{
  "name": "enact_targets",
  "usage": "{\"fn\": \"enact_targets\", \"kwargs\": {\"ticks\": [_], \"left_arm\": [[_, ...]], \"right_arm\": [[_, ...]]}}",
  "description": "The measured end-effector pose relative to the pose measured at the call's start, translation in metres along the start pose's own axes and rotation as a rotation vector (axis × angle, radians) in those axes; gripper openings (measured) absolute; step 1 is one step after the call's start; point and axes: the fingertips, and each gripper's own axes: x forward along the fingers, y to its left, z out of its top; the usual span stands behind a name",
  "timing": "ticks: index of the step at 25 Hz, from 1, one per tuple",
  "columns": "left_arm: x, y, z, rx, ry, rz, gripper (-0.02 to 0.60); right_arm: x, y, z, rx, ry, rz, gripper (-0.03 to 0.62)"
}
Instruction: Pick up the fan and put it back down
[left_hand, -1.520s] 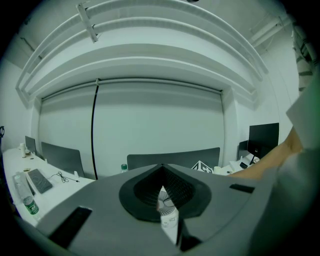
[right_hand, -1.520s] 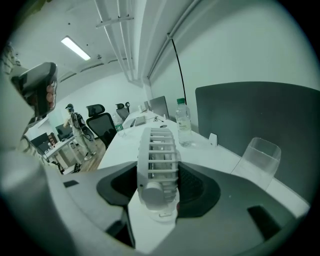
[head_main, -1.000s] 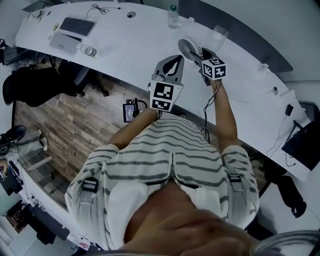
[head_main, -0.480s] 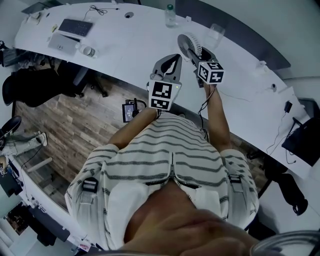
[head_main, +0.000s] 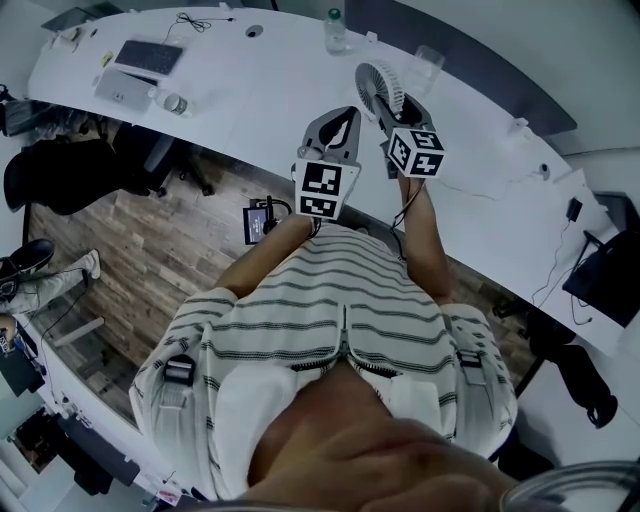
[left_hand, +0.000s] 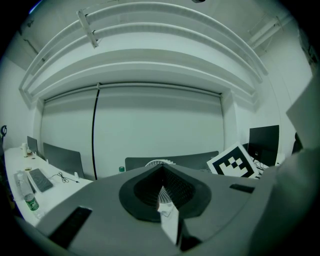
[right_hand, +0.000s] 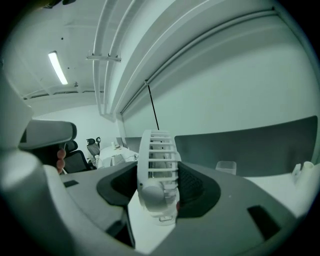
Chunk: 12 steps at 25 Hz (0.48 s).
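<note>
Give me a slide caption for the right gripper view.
Right gripper clamped on the small white fan, seen edge-on between its jaws.

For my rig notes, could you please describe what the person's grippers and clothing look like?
The left gripper and right gripper are grey shells with dark ribbed pads. Each carries a cube of black-and-white square markers. A thin dark cable hangs from the right one. The person wears a short-sleeved shirt with dark stripes on a light ground, and buckled straps.
</note>
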Motion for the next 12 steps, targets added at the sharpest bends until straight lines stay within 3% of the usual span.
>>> {"fn": "enact_targets", "kwargs": {"ticks": [12], "left_arm": [[0.001, -0.003, 0.005, -0.005, -0.013, 0.019, 0.006]], "right_arm": [[-0.030, 0.008, 0.031, -0.011, -0.092, -0.076, 0.225]]}}
